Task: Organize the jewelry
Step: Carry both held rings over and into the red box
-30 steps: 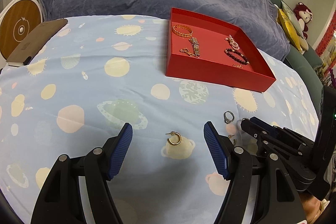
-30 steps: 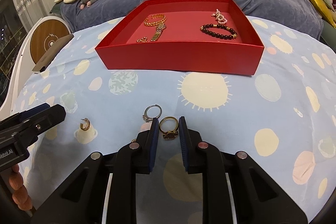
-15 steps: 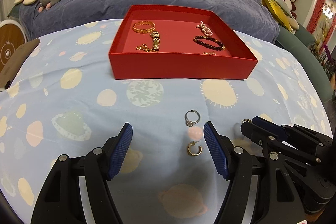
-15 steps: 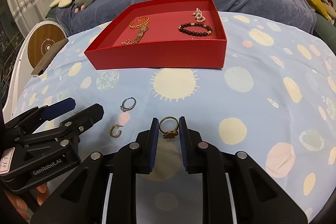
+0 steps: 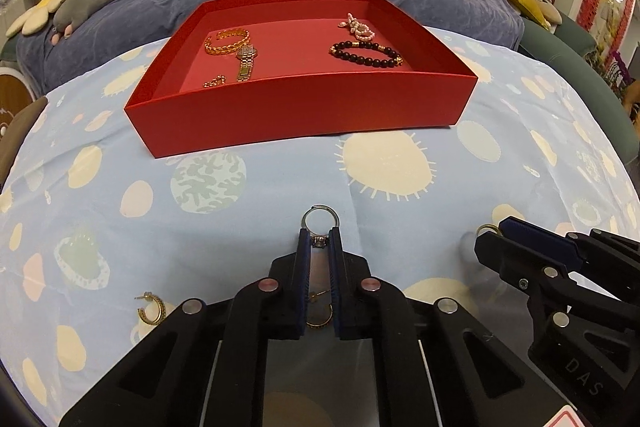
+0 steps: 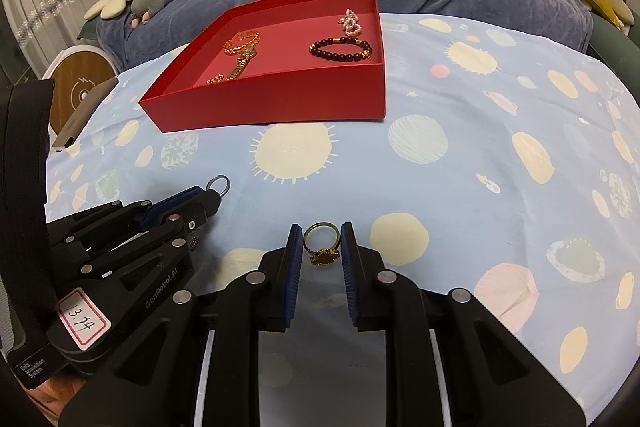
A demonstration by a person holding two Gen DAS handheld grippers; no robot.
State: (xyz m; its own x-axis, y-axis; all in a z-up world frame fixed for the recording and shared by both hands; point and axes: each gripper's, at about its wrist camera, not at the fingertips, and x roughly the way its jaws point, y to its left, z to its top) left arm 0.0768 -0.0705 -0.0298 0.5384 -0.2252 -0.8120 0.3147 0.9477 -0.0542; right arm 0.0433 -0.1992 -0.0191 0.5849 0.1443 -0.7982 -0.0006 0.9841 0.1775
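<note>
Two grippers I hold low over the tablecloth (image 5: 280,187): my left gripper (image 5: 319,241) is closing on the silver ring (image 5: 319,221), my right gripper (image 6: 320,247) grasps the gold ring (image 6: 321,243). Farther stands the red tray (image 5: 304,107) with bracelets.

Bare patterned cloth (image 6: 460,187) lies open between the hand-held grippers and the red tray (image 6: 280,103); the tray's upright front wall blocks a low approach, and two earrings (image 5: 152,311) lie near the left hand-held gripper (image 5: 319,241)
</note>
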